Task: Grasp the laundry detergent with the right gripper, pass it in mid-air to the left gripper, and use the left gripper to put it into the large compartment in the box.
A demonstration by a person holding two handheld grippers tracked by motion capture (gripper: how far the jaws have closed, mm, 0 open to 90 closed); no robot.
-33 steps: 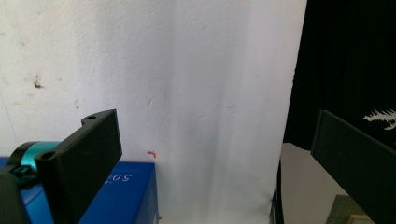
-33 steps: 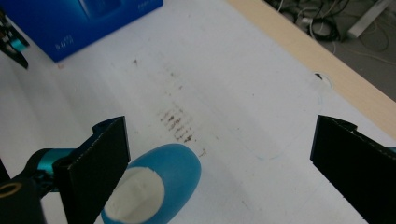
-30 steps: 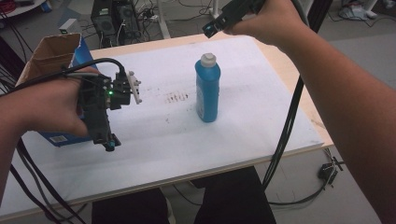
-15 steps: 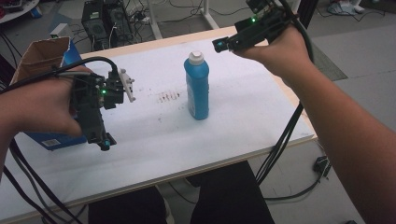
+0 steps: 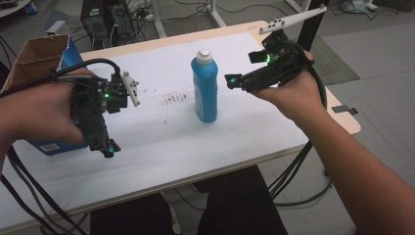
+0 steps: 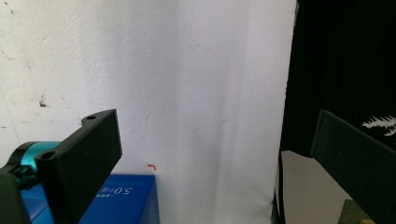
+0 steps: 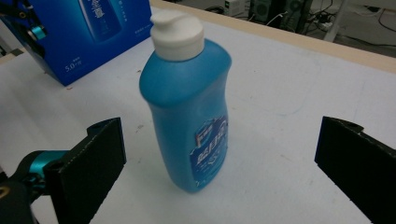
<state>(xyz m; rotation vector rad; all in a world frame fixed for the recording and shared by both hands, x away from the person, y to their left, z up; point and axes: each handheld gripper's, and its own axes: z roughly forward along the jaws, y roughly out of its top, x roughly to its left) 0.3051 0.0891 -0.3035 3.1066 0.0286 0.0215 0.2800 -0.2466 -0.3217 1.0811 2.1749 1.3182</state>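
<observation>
In the right gripper view, the right gripper (image 7: 219,163) looks along its two black jaws, which stand wide apart at the lower corners of the frame and have just been opening, with nothing pressed between them. Framed in that gap, but farther off on the table, stands the blue bottle (image 7: 189,116), upright, its long axis vertical and its white flip cap (image 7: 177,35) at the top centre. The bottle lies straight ahead of the fingers, so a forward push should bring the jaws to either side of its body.

In the high view, the left gripper (image 5: 108,147) sits at the lower left of the frame, pointing down over the white table (image 5: 254,132), well apart from the bottle (image 5: 204,88) at the frame's centre. Its jaws are also apart, empty, as the left gripper view shows. The right gripper (image 5: 232,81) hangs just right of the bottle, near but not touching, and is clearly the nearer hand. Behind the left hand, at the upper left, an open blue cardboard box (image 5: 36,61) rests on the table.
</observation>
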